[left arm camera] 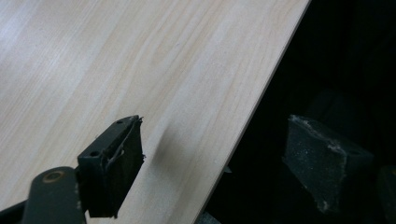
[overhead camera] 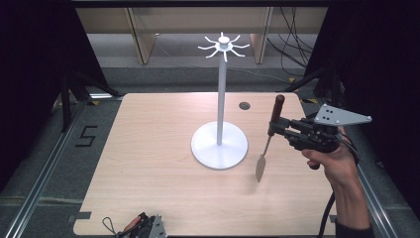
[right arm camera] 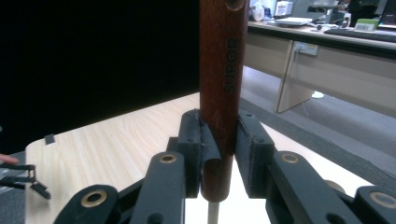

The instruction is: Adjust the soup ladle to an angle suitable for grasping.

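Note:
A kitchen utensil with a brown wooden handle [overhead camera: 279,106] and a thin metal blade [overhead camera: 260,167] hangs upright, blade down, just above the table to the right of the stand. My right gripper [overhead camera: 274,128] is shut on the handle's lower part; in the right gripper view the handle [right arm camera: 222,84] stands between both pads of the right gripper [right arm camera: 219,149]. A white stand [overhead camera: 221,99] with a round base [overhead camera: 219,146] and a ring of hooks on top [overhead camera: 224,45] rises mid-table. My left gripper [overhead camera: 146,225] lies at the table's near edge, and in its own view the left gripper [left arm camera: 217,163] has wide-apart jaws holding nothing.
The light wooden table [overhead camera: 148,148] has a small grey round cap [overhead camera: 244,105] behind the stand. Metal rails run along both sides on the floor. Dark curtains flank the table, and wooden desk legs and cables stand beyond the far edge.

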